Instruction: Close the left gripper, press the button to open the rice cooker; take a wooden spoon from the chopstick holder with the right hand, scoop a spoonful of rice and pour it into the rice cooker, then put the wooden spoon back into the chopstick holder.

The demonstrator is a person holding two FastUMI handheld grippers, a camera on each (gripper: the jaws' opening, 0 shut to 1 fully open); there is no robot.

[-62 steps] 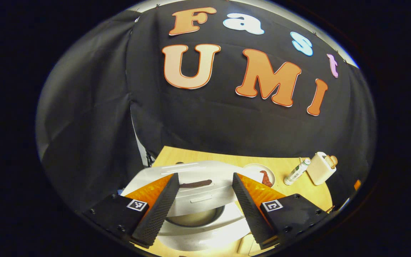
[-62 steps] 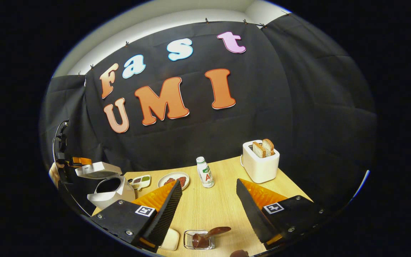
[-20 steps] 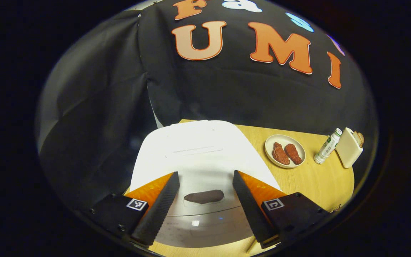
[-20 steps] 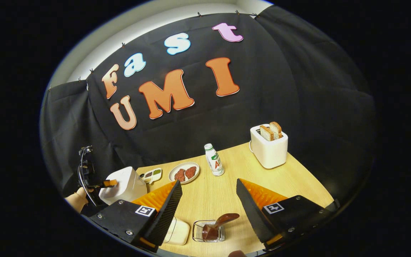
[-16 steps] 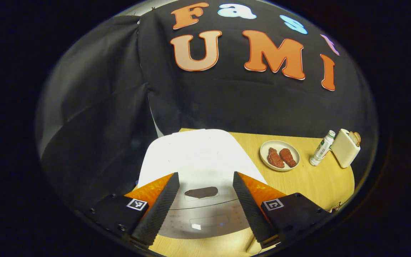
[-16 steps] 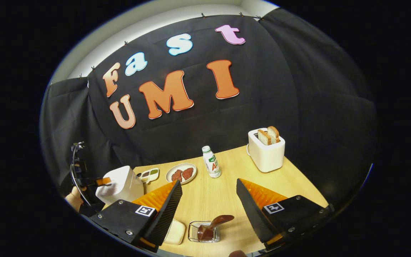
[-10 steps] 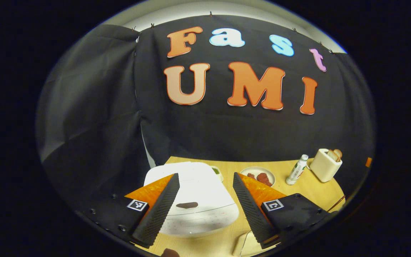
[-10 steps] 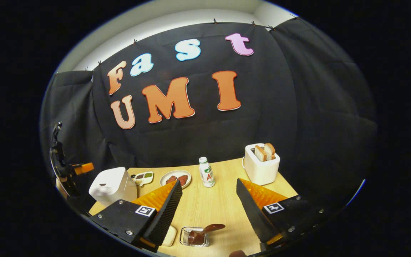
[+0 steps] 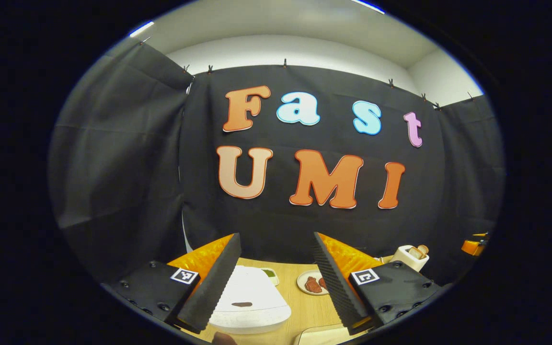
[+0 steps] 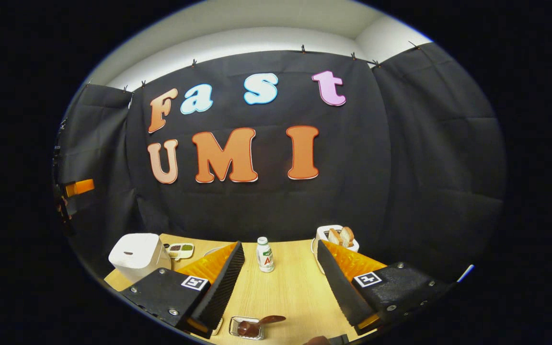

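On table (image 10: 285,287): one rice cooker (image 10: 134,254), two toast slices (image 10: 340,236).

A broad strip of bare worktop (image 10: 285,287) runs down the middle, between the rice cooker (image 10: 134,254) on the left and the toaster (image 10: 336,238) at the back right. A small bottle (image 10: 265,255) stands upright at the far end of that strip. Near the front edge, a wire holder (image 10: 246,327) with the spoon (image 10: 261,322) lying across it blocks the way.
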